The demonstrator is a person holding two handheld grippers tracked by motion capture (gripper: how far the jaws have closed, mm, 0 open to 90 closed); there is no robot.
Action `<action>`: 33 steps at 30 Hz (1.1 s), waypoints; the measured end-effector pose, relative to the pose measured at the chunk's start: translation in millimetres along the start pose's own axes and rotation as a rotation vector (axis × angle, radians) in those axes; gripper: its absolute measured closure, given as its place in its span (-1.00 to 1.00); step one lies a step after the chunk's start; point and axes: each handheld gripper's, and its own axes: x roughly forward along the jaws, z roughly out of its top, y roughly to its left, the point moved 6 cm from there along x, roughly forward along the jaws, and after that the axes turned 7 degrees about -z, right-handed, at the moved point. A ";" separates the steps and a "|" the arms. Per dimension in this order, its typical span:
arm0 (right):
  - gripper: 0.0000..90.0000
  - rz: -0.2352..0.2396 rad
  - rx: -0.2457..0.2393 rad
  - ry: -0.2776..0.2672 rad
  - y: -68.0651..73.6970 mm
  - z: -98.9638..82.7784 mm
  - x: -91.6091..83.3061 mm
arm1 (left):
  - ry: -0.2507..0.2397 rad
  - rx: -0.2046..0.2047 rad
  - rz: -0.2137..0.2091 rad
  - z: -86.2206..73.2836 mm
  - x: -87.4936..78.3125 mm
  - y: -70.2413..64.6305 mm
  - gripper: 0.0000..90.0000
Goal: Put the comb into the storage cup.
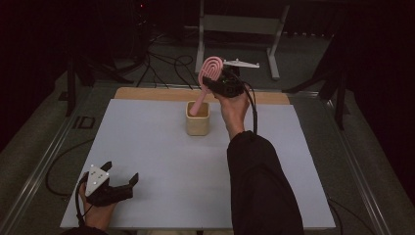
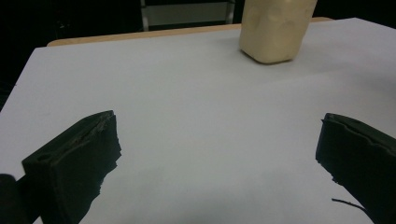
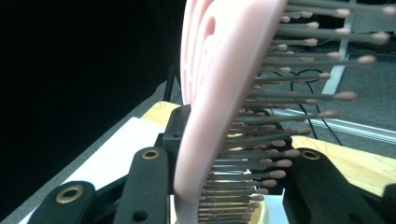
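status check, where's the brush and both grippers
Right gripper shut on pink hairbrush, handle end in beige cup. Left gripper open, low near table edge. Nothing in the way.

A pink hairbrush [image 1: 209, 73] with concentric looped slots stands in a cream cup [image 1: 197, 119] at 12 o'clock on the pale grey table [image 1: 156, 161].

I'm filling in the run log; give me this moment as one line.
right gripper: shut on pink hairbrush | handle end in beige cup | left gripper: open, near table front edge
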 end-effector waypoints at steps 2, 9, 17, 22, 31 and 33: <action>0.41 -0.004 0.004 0.002 -0.7 -1.3 1.2 | 0.000 0.001 0.000 0.0 0.1 -0.1 -1.00; 0.41 -0.007 0.013 0.005 -2.3 -4.4 3.9 | -0.003 -0.001 0.000 0.3 0.1 -0.3 -1.00; 0.41 -0.006 0.011 0.010 -0.8 -6.0 6.9 | -0.003 -0.001 -0.001 0.4 -0.1 -0.3 -1.00; 0.41 -0.006 0.010 0.014 -0.1 -7.9 9.6 | -0.004 -0.003 -0.001 0.4 0.0 -0.1 -1.00; 0.41 -0.014 0.008 0.021 -0.5 -10.8 13.5 | -0.007 -0.003 -0.002 0.5 -0.3 0.1 -1.00; 0.41 -0.016 0.004 0.022 -0.8 -11.2 14.1 | -0.006 -0.004 -0.002 0.4 -0.1 0.0 -1.00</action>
